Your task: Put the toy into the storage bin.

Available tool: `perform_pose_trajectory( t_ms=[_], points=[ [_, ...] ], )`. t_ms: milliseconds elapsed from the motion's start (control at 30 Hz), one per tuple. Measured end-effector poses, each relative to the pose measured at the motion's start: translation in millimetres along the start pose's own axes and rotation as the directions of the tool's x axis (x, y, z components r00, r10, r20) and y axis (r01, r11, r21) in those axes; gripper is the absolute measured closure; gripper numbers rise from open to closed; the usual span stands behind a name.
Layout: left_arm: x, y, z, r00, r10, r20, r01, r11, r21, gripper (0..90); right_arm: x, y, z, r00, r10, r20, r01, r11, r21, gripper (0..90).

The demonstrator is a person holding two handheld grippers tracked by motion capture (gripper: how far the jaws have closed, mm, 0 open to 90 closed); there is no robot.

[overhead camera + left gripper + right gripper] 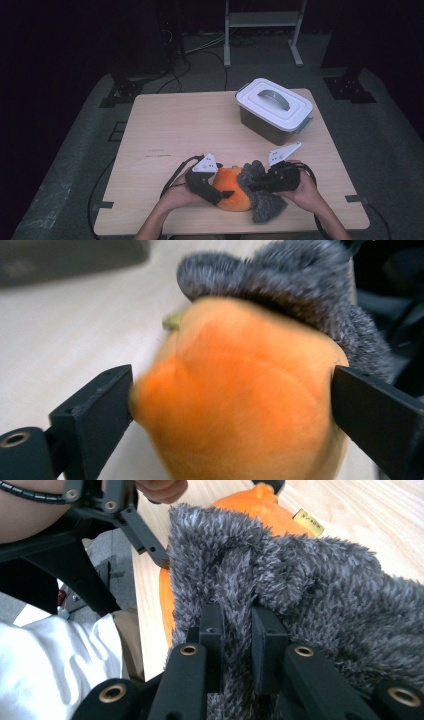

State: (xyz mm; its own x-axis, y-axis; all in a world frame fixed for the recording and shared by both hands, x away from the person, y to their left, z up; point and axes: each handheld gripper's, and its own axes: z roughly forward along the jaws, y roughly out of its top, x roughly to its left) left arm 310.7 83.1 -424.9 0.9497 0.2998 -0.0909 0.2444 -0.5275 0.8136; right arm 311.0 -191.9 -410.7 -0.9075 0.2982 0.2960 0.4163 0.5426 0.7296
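In the high view, at the lower middle of the frame, the left gripper [220,192] is seen on the left side of a round orange plush toy [231,189], which lies on the pale wooden counter [175,130] close to its near edge. In the left gripper view the fingers [95,412] stand wide apart on both sides of the orange toy [240,400]; the left one seems to just touch it, but whether they press on it cannot be told, so the toy is judged as not gripped. A small tag [172,320] sticks out at its top.

To the right of the toy, a grey fluffy cloth piece [260,192] lies over and against it. The right gripper [252,184] is clamped on this grey cloth: in the right gripper view the fingers [212,640] are nearly together with a fold of the grey pile [300,595] between them.

As a judgement, the work is somewhere in the middle: the grey cover is partly on the toy, and whether it is being pulled on or off cannot be told.

At the upper right, a dark plastic box with a white lid and a grey handle [274,107] stands closed, well apart; its contents are hidden.
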Motion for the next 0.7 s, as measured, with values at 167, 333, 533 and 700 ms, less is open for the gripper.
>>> perform_pose_trajectory(
  t_ms=[167, 333, 533, 700],
  points=[
    [-2.9, -0.4, -3.0, 0.9992, 0.032, -0.023, -0.033, 0.9989, -0.032, 32.0, -8.0, -4.5, -5.5, 0.9997, 0.026, 0.000, -0.026, 1.000, 0.007, 77.9],
    [-6.4, 6.2, -8.7, 0.9956, 0.029, -0.090, -0.039, 0.9937, -0.105, 37.2, -12.5, -5.5, -23.4, 0.9957, 0.051, 0.078, -0.048, 0.998, -0.033, 78.6],
    [-19.0, 14.4, -4.3, 0.9863, 0.079, -0.145, -0.095, 0.9898, -0.106, 35.8, 7.2, 16.3, -26.8, 0.9958, -0.003, 0.091, 0.016, 0.990, -0.142, 78.0],
    [-16.2, 12.5, -4.6, 0.9917, 0.086, -0.096, -0.092, 0.9943, -0.054, 18.7, 4.7, 12.1, -6.3, 0.9964, -0.011, 0.084, 0.018, 0.996, -0.089, 78.1]
  ],
)
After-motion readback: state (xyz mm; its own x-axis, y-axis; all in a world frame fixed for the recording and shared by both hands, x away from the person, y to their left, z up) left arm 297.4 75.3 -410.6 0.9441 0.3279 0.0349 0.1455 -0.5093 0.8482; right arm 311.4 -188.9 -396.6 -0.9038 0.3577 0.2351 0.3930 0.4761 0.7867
